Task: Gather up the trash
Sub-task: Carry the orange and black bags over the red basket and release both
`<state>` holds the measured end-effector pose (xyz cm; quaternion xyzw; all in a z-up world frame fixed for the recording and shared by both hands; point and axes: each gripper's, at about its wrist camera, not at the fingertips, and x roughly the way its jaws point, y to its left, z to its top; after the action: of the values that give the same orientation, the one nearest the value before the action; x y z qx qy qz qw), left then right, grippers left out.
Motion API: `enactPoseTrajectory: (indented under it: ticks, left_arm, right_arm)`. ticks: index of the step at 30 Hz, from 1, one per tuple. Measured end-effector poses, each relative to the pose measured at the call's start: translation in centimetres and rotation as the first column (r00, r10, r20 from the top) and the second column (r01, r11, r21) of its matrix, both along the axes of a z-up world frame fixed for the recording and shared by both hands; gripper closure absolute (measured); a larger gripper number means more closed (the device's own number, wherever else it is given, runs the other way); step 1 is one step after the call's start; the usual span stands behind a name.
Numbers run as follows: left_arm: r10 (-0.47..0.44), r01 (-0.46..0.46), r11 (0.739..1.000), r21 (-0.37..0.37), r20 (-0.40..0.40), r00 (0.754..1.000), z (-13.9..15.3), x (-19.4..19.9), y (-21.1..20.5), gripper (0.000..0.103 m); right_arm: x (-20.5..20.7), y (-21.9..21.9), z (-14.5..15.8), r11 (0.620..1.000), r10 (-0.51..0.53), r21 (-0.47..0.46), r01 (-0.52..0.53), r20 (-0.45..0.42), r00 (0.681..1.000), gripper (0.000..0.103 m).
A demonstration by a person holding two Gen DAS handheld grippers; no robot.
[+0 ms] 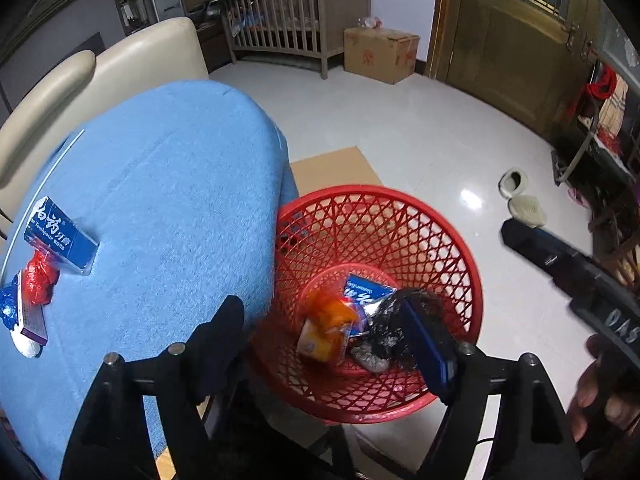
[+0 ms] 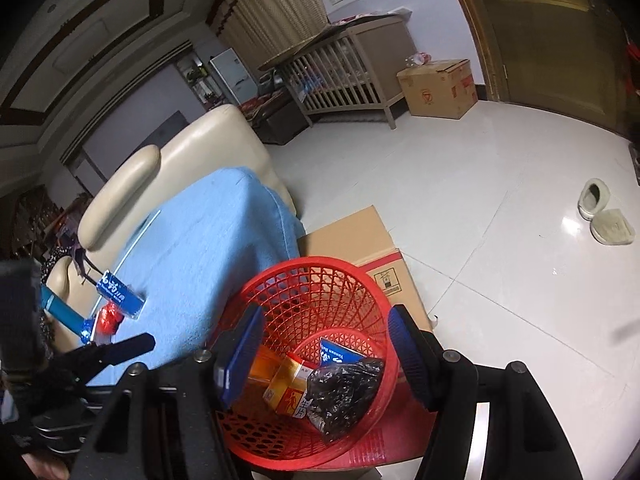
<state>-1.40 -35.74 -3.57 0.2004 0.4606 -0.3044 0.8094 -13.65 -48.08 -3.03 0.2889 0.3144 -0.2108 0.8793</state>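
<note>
Left wrist view shows what my other camera barely catches: the trash waiting on the blue cloth [image 1: 168, 200], well off to the left of my left gripper [image 1: 324, 344], namely a blue toothpaste box [image 1: 60, 236], a red foil wad [image 1: 40, 280] just beneath it, and a blue foil wad [image 1: 9, 306] beside a small white-and-purple box [image 1: 32, 326]. My left fingers stand wide apart with nothing between them, above the red basket [image 1: 452, 240]; the crumpled black bag [image 1: 390, 326] lies in the basket bottom right at my right-hand pad, and I cannot tell whether they touch. An orange packet [image 1: 326, 330] and a blue-and-white carton [image 1: 366, 290] lie beside it. Right wrist view shows more of the floor side: my right gripper [image 2: 326, 354] is parted at a middling width, empty, hovering over the same basket [image 2: 312, 272], with a flat cardboard sheet [image 2: 352, 236] running under and beyond the rim. Left of my fingers the cloth edge presses against the basket rim, so that side is tight. Right of them the white tiled floor [image 2: 500, 184] lies open out to a pair of slippers [image 2: 604, 212].
</note>
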Motion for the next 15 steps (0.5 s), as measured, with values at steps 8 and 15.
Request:
enactPoseTrajectory:
  ticks: [8,15]
  left_arm:
    - [0.052,-0.052,0.999,-0.014,-0.001,0.999,0.6,1.0,2.5,0.023]
    - [0.220,-0.216,0.970,-0.110,0.032,0.975,3.4,3.4,9.7,0.023]
  right_arm:
    - [0.7,0.9,0.1,0.999,0.032,0.007,-0.032,0.003,0.999,0.035]
    - [2.4,3.2,0.7,0.994,0.106,0.000,-0.106,0.001,0.994,0.035]
